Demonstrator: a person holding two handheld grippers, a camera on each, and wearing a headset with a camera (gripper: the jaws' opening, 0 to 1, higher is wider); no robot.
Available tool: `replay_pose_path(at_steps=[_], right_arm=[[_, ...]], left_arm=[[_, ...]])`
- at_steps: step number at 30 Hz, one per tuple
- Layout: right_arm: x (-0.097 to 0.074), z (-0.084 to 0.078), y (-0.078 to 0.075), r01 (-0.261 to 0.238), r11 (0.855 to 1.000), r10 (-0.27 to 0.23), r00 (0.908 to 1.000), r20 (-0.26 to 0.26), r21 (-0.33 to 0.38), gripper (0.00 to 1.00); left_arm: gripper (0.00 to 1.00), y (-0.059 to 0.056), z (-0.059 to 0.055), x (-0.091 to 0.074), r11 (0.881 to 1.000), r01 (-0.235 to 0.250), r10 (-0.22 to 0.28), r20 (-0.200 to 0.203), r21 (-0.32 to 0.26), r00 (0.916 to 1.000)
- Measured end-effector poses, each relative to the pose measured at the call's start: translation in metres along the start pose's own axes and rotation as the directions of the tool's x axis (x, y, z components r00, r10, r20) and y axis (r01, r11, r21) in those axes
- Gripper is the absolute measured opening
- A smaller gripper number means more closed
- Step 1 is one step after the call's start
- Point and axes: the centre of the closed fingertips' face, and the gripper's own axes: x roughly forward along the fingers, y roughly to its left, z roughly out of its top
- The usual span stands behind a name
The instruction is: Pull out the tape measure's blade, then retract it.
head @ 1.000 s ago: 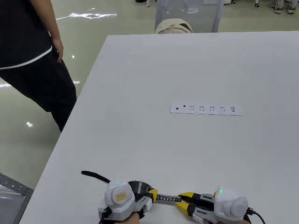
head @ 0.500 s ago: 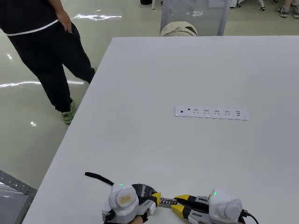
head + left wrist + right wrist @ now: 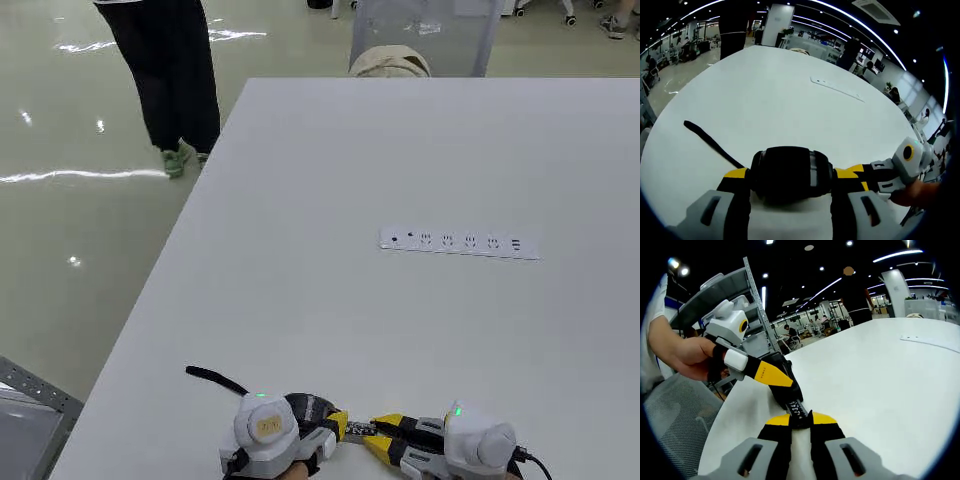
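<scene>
A black tape measure (image 3: 790, 172) sits clamped between the jaws of my left gripper (image 3: 790, 175); its body (image 3: 308, 408) rests at the table's near edge. A black wrist strap (image 3: 214, 378) trails off to the left on the table (image 3: 705, 140). A short length of blade (image 3: 358, 428) with printed numbers (image 3: 798, 411) bridges the two grippers. My right gripper (image 3: 801, 421) is shut on the blade's end, and its yellow tips (image 3: 383, 432) stand just right of the tape measure.
A white power strip (image 3: 459, 242) lies flat mid-table. A person in dark clothes (image 3: 170, 70) stands on the floor beyond the table's left edge (image 3: 160, 280). A chair back (image 3: 390, 62) shows at the far end. A metal shelf corner (image 3: 25, 400) is at lower left.
The exposed blade has shortened as the right gripper closed in on the tape measure. The person at the left has walked farther away. The head camera has shifted.
</scene>
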Motion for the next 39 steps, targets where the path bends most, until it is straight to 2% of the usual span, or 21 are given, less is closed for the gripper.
replay_pose_path(at_steps=[18, 27, 39], right_arm=[[0.02, 0.003, 0.007, -0.015, 0.999, 0.014, 0.9998, -0.017, -0.033, 0.12], [0.033, 0.005, 0.013, -0.041, 0.997, 0.04, 0.9989, -0.027, -0.063, 0.12], [0.033, 0.004, 0.014, -0.047, 0.996, 0.045, 0.9985, -0.029, -0.075, 0.12]], left_arm=[[0.62, 0.001, 0.0, 0.0, 1.0, 0.005, -0.005, 0.007, -0.012, 1.0], [0.62, 0.002, 0.002, 0.0, 1.0, 0.013, -0.012, 0.01, -0.019, 0.9999], [0.63, 0.003, 0.001, 0.0, 1.0, 0.014, -0.013, 0.011, -0.025, 0.9999]])
